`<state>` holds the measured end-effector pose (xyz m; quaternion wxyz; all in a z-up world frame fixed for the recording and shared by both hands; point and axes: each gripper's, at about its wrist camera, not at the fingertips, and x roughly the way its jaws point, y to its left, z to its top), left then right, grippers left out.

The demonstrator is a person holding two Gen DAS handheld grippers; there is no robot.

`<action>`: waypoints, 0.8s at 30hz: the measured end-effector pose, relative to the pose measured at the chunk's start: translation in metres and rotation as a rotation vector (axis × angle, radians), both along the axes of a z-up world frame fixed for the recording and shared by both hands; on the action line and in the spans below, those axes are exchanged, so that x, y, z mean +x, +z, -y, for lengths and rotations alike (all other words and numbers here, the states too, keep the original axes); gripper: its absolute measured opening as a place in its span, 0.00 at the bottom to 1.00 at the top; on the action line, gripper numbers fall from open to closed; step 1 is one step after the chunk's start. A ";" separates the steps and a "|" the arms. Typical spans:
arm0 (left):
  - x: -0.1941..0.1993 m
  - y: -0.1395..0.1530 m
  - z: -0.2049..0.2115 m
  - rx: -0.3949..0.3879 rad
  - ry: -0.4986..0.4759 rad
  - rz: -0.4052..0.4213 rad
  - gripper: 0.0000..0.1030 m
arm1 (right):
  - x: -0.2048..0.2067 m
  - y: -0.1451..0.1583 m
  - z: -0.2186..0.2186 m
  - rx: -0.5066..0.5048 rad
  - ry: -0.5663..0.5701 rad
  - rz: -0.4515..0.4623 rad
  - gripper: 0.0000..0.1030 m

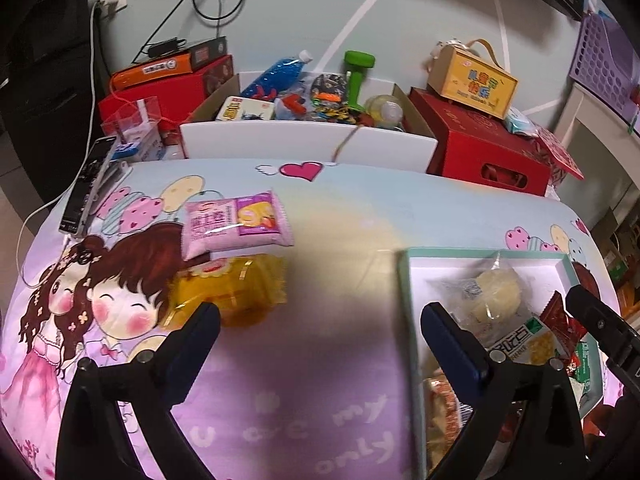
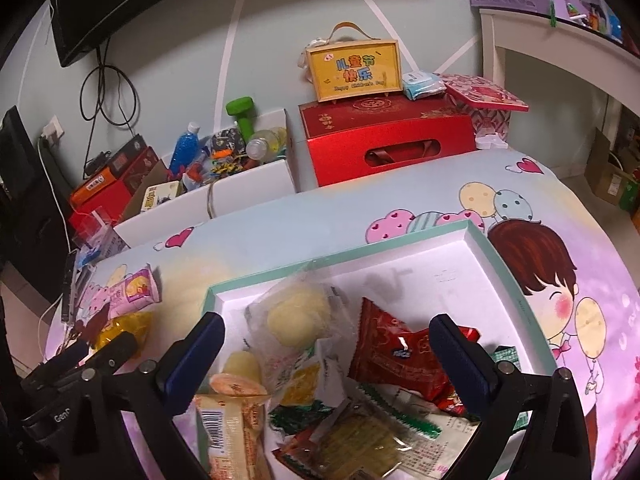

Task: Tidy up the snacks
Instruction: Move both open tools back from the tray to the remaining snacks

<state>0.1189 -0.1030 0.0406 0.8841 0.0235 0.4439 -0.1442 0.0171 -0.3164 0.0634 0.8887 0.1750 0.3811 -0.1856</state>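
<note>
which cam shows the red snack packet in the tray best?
Right wrist: the red packet lies nearly whole in the tray, just inside the open right gripper. Left wrist shows only a corner between two gripper fingers.

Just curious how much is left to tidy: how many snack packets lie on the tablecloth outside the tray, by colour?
Pink packet: 1
Yellow packet: 1
Total: 2
</note>
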 end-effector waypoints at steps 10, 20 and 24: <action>0.005 0.005 -0.033 -0.022 0.056 -0.002 0.97 | 0.010 0.001 -0.026 -0.008 0.044 0.001 1.00; 0.013 -0.002 -0.088 0.018 0.182 -0.040 0.97 | 0.024 0.001 -0.067 -0.044 0.126 -0.012 1.00; 0.015 -0.005 -0.107 0.016 0.221 -0.053 0.97 | 0.030 0.000 -0.085 -0.041 0.165 -0.013 1.00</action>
